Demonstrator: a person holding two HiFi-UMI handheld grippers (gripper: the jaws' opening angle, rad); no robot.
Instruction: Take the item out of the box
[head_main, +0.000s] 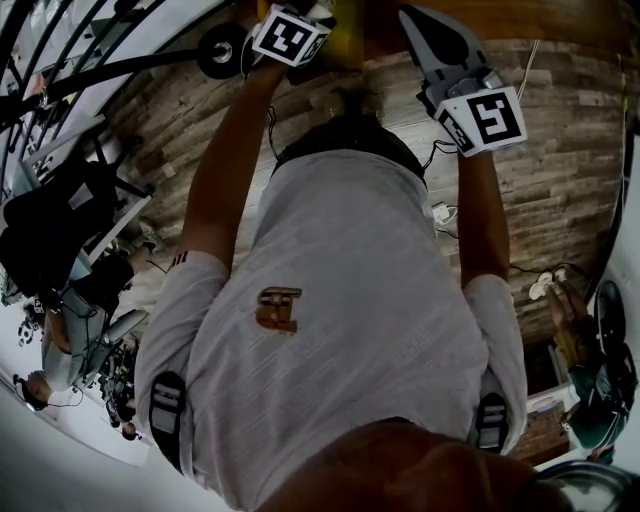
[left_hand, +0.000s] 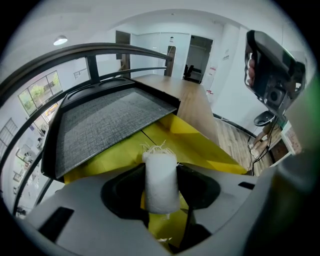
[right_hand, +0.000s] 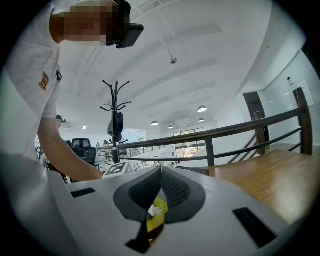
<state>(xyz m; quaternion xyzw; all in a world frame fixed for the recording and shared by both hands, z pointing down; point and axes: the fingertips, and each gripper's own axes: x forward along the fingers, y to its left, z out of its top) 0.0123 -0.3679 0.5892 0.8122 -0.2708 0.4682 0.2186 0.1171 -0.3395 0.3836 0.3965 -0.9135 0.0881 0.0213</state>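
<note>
A white roll (left_hand: 160, 180) with frayed threads at its top stands upright between the dark pads (left_hand: 197, 187) of my left gripper (left_hand: 161, 192), which press on both its sides. Behind it is the open yellow box (left_hand: 200, 145), with a grey fabric-lined lid (left_hand: 105, 125) raised at the left. My right gripper (right_hand: 161, 172) has its jaws together at the tips with nothing between them, and a bit of yellow shows through the gap below. It hangs in the air to the right of the box (left_hand: 272, 70). In the head view both grippers reach forward, the left gripper (head_main: 290, 35) and the right gripper (head_main: 435, 35).
The box lies on a long wooden table (left_hand: 187, 97) beside a black railing (left_hand: 75, 55). A person in a white shirt (head_main: 340, 320) fills the head view over wood flooring (head_main: 560, 170). A coat stand (right_hand: 116, 115) and office chairs (right_hand: 80, 147) stand further off.
</note>
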